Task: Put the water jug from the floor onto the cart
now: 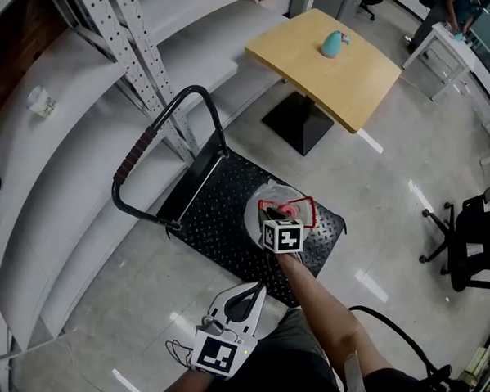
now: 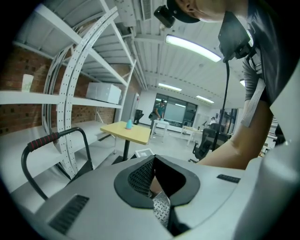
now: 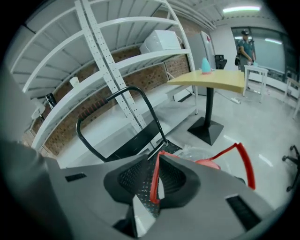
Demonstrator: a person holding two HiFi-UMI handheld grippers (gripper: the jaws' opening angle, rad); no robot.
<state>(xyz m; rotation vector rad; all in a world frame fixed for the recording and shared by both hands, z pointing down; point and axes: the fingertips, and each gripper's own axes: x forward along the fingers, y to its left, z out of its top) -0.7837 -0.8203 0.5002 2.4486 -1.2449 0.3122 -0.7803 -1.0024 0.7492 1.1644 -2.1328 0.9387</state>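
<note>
The clear water jug (image 1: 270, 204) stands on the black checker-plate cart (image 1: 220, 184), near its right end. Its red wire handle (image 1: 299, 203) is raised upright. My right gripper (image 1: 279, 220) reaches down over the jug and is shut on that handle; in the right gripper view the red handle (image 3: 153, 185) runs between the pads, with the jug's pink cap (image 3: 207, 164) just beyond. My left gripper (image 1: 259, 289) hangs lower, off the cart's near edge, shut with nothing in it. In the left gripper view only the checker plate (image 2: 161, 208) shows behind its jaws.
The cart's black push bar (image 1: 155, 130) with a red grip rises at its left end, against white shelving (image 1: 84, 101). A yellow pedestal table (image 1: 328, 64) with a teal object (image 1: 333, 43) stands behind the cart. An office chair (image 1: 468, 237) stands at the right.
</note>
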